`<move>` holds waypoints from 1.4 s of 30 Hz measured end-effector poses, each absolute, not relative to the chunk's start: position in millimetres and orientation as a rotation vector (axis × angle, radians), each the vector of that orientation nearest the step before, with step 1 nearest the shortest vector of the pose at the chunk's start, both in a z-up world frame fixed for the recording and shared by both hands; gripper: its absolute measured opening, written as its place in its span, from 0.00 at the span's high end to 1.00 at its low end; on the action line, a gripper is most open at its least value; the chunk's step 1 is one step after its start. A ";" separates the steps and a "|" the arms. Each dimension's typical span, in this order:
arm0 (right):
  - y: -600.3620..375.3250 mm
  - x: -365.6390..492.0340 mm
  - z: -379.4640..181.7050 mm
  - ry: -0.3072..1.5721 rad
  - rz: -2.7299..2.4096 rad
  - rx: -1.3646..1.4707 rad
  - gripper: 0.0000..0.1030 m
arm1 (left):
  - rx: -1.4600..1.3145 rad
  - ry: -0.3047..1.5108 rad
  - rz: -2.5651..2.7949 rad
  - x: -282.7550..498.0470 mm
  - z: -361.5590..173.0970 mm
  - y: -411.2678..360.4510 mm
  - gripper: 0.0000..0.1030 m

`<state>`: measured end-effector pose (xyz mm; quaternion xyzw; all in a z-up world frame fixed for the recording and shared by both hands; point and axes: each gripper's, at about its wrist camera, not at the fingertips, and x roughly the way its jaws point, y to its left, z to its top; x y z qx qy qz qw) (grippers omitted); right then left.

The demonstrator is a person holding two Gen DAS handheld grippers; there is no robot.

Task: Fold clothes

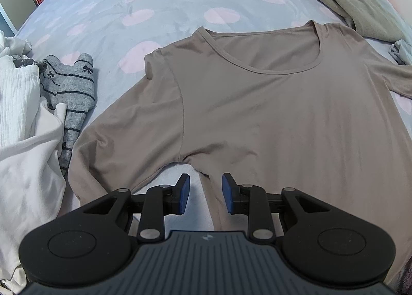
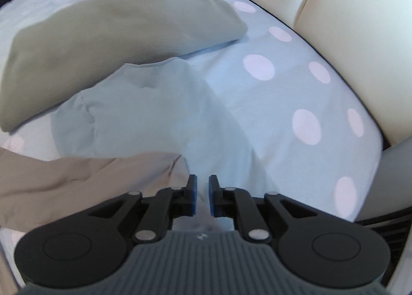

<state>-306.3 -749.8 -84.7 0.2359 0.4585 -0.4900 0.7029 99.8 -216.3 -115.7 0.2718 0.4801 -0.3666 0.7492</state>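
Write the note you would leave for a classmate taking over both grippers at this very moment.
Left gripper: jaws open, empty, just off the taupe long-sleeved top near the armpit.
Right gripper: jaws slightly apart, holding nothing, beside the end of the top's sleeve.
The top lies spread flat on the spotted bedsheet, no fold made yet.
Olive garment looks folded; a pale blue piece lies beside it.
Left: fold the top, then the unsorted pile.

The taupe shirt's (image 1: 257, 104) right sleeve leaves frame.
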 end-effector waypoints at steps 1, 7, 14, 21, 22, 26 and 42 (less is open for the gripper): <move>-746.7 -307.3 -84.8 1.009 -1.078 0.520 0.88 | 0.597 1.052 -0.800 99.6 -116.6 -216.6 0.75; -723.6 -311.8 -87.1 1.000 -1.014 0.469 0.73 | 0.615 1.046 -0.816 94.2 -116.9 -218.0 0.75; -718.8 -308.4 -115.0 1.043 -0.980 0.459 0.76 | 0.653 1.046 -0.812 85.4 -122.2 -219.6 0.75; -734.6 -328.0 -107.9 0.999 -1.103 0.477 0.98 | 0.682 1.050 -0.784 85.8 -129.5 -218.7 0.75; -736.9 -329.7 -107.5 0.997 -1.126 0.465 0.98 | 0.684 1.049 -0.778 86.3 -130.4 -218.6 0.75; -747.5 -338.1 -111.7 1.009 -1.225 0.426 0.98 | 0.681 1.051 -0.768 88.4 -131.5 -217.6 0.75; -763.2 -375.2 -110.9 0.889 -1.272 0.614 0.84 | 0.688 1.044 -0.759 87.5 -133.0 -218.6 0.75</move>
